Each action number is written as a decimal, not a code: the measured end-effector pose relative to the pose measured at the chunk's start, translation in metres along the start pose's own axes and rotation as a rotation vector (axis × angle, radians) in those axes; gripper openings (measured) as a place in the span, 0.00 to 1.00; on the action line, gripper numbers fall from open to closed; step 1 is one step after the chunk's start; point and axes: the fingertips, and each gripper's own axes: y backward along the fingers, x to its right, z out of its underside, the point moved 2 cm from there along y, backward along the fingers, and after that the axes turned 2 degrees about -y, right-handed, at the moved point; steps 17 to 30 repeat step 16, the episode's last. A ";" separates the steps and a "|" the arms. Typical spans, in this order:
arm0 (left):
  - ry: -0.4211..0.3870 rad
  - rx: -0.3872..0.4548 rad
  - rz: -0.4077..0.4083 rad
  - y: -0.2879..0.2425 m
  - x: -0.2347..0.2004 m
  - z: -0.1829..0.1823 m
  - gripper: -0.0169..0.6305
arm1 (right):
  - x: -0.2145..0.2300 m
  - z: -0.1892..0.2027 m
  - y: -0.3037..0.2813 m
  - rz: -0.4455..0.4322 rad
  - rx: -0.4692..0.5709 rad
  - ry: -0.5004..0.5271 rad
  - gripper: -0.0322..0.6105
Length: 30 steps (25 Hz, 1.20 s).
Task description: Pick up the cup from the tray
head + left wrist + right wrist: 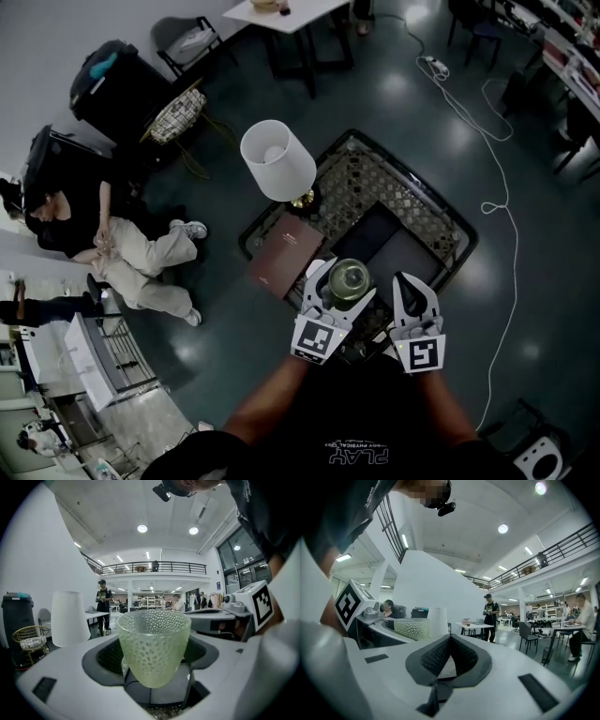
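Note:
A pale green, dimpled glass cup [349, 279] is held upright between the jaws of my left gripper [341, 287], lifted above the dark tray [457, 228] with a lattice pattern. In the left gripper view the cup [153, 644] fills the gap between the two jaws, and the left gripper [153, 660] is shut on it. My right gripper [415, 292] hangs just right of the cup and holds nothing. In the right gripper view its pads [461, 656] meet at the tip, and the cup [411, 629] shows to the left.
A white lamp [277, 159] stands at the tray's far left corner, with a brown book [286, 255] beside it. A person sits on the floor [112, 246] at the left. A white cable [511, 234] runs along the floor on the right.

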 end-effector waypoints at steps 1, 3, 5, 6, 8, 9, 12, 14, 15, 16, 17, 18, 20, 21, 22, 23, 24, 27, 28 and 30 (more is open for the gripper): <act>0.000 0.004 0.000 0.000 0.001 -0.002 0.61 | 0.001 -0.002 -0.001 0.003 0.006 0.002 0.07; -0.001 0.013 0.000 -0.001 0.001 -0.006 0.61 | 0.003 -0.005 -0.002 0.007 0.011 0.002 0.07; 0.000 0.019 -0.002 -0.002 0.000 -0.008 0.61 | 0.005 -0.007 -0.004 0.012 0.012 -0.007 0.07; 0.002 0.020 -0.002 -0.003 -0.001 -0.009 0.61 | 0.006 -0.008 -0.004 0.014 0.015 -0.010 0.07; 0.012 0.019 0.001 -0.005 0.000 -0.007 0.61 | 0.008 -0.011 -0.005 0.017 0.022 -0.005 0.07; 0.015 0.017 0.003 -0.005 0.000 -0.007 0.61 | 0.009 -0.012 -0.005 0.017 0.024 -0.002 0.07; 0.018 0.012 0.004 -0.006 0.001 -0.005 0.61 | 0.010 -0.014 -0.007 0.016 0.032 0.004 0.07; 0.019 0.012 0.003 -0.006 0.000 -0.004 0.61 | 0.010 -0.014 -0.009 0.015 0.035 0.006 0.07; 0.018 0.012 0.002 -0.006 -0.001 -0.004 0.61 | 0.010 -0.014 -0.010 0.016 0.033 0.006 0.07; 0.018 0.012 0.001 -0.006 -0.002 -0.004 0.61 | 0.009 -0.014 -0.010 0.016 0.030 0.007 0.07; 0.018 0.012 0.001 -0.006 -0.002 -0.004 0.61 | 0.009 -0.014 -0.010 0.016 0.030 0.007 0.07; 0.018 0.012 0.001 -0.006 -0.002 -0.004 0.61 | 0.009 -0.014 -0.010 0.016 0.030 0.007 0.07; 0.018 0.012 0.001 -0.006 -0.002 -0.004 0.61 | 0.009 -0.014 -0.010 0.016 0.030 0.007 0.07; 0.018 0.012 0.001 -0.006 -0.002 -0.004 0.61 | 0.009 -0.014 -0.010 0.016 0.030 0.007 0.07; 0.018 0.012 0.001 -0.006 -0.002 -0.004 0.61 | 0.009 -0.014 -0.010 0.016 0.030 0.007 0.07; 0.018 0.012 0.001 -0.006 -0.002 -0.004 0.61 | 0.009 -0.014 -0.010 0.016 0.030 0.007 0.07; 0.018 0.012 0.001 -0.006 -0.002 -0.004 0.61 | 0.009 -0.014 -0.010 0.016 0.030 0.007 0.07; 0.018 0.012 0.001 -0.006 -0.002 -0.004 0.61 | 0.009 -0.014 -0.010 0.016 0.030 0.007 0.07; 0.018 0.012 0.001 -0.006 -0.002 -0.004 0.61 | 0.009 -0.014 -0.010 0.016 0.030 0.007 0.07; 0.018 0.012 0.001 -0.006 -0.002 -0.004 0.61 | 0.009 -0.014 -0.010 0.016 0.030 0.007 0.07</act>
